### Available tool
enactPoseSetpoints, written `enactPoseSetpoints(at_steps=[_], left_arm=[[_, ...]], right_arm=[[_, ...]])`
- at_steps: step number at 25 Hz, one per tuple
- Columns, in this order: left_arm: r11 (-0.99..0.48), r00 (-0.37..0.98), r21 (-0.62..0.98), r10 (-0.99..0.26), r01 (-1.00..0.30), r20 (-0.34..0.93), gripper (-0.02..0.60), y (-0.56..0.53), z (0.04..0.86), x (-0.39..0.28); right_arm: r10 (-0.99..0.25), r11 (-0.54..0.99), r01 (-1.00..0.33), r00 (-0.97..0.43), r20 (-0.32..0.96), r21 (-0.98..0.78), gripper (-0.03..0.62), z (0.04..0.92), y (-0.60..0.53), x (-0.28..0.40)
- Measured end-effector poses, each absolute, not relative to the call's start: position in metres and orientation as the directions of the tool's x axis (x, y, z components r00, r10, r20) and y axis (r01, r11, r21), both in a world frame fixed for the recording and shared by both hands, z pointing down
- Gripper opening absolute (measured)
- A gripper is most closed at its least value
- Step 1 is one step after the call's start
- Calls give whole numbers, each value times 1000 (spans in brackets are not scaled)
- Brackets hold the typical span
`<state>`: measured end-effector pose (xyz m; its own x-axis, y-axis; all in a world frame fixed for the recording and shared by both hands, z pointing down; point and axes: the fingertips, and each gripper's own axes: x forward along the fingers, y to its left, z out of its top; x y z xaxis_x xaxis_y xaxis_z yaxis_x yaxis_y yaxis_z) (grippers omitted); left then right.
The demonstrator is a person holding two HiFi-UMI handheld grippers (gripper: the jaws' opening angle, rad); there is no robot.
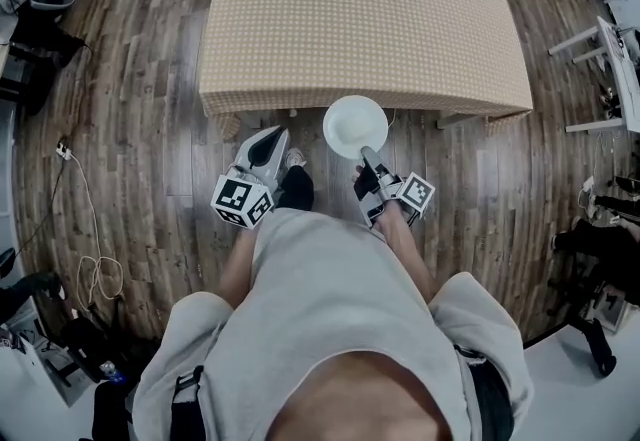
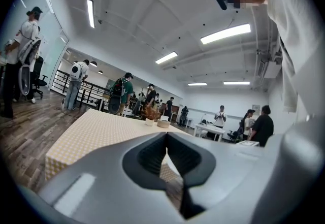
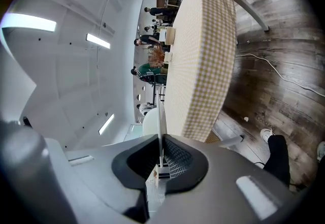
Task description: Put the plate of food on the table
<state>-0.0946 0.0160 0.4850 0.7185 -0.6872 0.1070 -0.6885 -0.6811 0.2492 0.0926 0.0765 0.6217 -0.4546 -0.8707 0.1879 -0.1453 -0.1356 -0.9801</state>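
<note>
Your grey shirt [image 1: 330, 329], one, fills the foreground, and both of your forearms reach forward from it with the elbows bent. Right gripper [image 1: 367, 155]: clamped on the near rim of the plate [image 1: 356, 126]. Plate: one, white, round, held level and face up, far rim toward the table [image 1: 360, 19], over the wood floor [image 1: 150, 129] just short of the cloth's edge. Left gripper [image 1: 272, 136]: jaws pressed together with nothing between them, nose aimed at the table. Table: one, checked cloth.
</note>
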Motion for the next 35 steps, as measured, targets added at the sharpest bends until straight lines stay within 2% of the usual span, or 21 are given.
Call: enactPoseSetpoints(at_steps=[17, 27, 35], left_arm=[[-701, 731, 230, -677, -675, 87, 9, -181, 467, -136], [-705, 735, 224, -672, -673, 94, 9, -202, 472, -124], [-653, 687, 234, -719, -721, 111, 9, -199, 476, -87]], right_arm=[[-882, -113, -153, -440, 170, -982, 21, 604, -124, 54], [-879, -117, -141, -446, 168, -983, 23, 613, -151, 61], [-848, -92, -125, -511, 143, -988, 18, 606, -169, 93]])
